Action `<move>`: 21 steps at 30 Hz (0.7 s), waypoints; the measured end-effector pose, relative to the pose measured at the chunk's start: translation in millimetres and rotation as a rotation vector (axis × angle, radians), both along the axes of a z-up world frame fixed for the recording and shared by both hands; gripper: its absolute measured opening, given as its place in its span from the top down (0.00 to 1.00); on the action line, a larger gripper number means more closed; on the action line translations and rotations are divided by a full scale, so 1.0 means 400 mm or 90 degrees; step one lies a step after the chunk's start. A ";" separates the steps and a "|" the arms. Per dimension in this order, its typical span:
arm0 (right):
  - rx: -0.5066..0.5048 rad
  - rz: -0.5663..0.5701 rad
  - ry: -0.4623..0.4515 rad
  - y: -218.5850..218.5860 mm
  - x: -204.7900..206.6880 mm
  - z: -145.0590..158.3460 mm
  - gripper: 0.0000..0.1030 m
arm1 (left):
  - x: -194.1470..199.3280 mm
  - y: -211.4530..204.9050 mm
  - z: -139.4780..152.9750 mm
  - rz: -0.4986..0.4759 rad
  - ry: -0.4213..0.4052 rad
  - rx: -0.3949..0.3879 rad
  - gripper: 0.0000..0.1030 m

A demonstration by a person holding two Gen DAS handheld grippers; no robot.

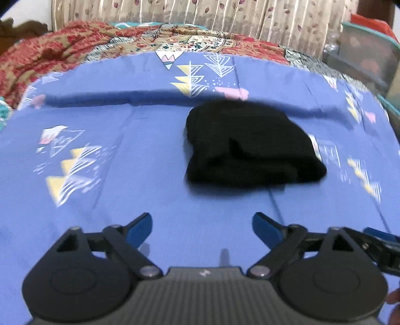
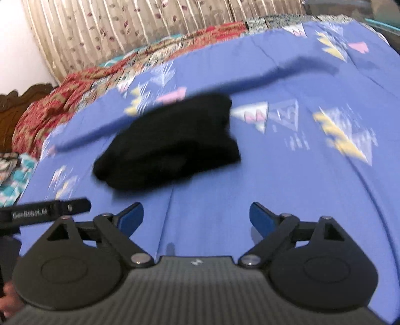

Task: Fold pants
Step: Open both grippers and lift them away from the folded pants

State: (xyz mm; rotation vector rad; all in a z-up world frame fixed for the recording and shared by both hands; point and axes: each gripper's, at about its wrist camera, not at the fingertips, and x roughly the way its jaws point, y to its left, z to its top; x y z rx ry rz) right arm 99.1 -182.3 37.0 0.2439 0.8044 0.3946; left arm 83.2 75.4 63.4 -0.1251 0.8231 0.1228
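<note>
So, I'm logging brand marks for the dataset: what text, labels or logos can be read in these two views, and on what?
"GenRobot.AI": white lettering, slightly blurred, on the left gripper, the black bar at the right wrist view's left edge.
Small pale emblem on each ribbed grey gripper body: no readable letters.
No other text.

Home bedroom: bed w/ blue sheet (image 1: 140,160), patterned quilt (image 1: 62,55), floral curtain (image 1: 190,12), carved headboard (image 2: 15,110).

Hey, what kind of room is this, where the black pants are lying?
Most likely a bedroom. The folded black pants lie on a blue patterned bedsheet, a red floral quilt is bunched at the far edge, a carved wooden headboard shows at one side, and pleated floral curtains hang behind.
</note>
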 end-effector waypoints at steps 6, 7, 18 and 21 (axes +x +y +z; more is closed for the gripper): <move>-0.014 -0.022 0.016 0.009 -0.154 0.039 0.00 | -0.166 -0.038 0.022 0.010 0.009 0.056 0.00; -0.017 -0.022 0.017 0.014 -0.167 0.045 0.00 | -0.184 -0.040 0.026 0.013 0.014 0.058 0.00; 0.002 0.051 0.049 0.065 -0.268 0.073 0.00 | -0.320 -0.007 0.082 0.088 0.043 0.085 0.00; 0.009 0.057 0.052 0.065 -0.282 0.080 0.00 | -0.334 -0.006 0.091 0.089 0.046 0.091 0.00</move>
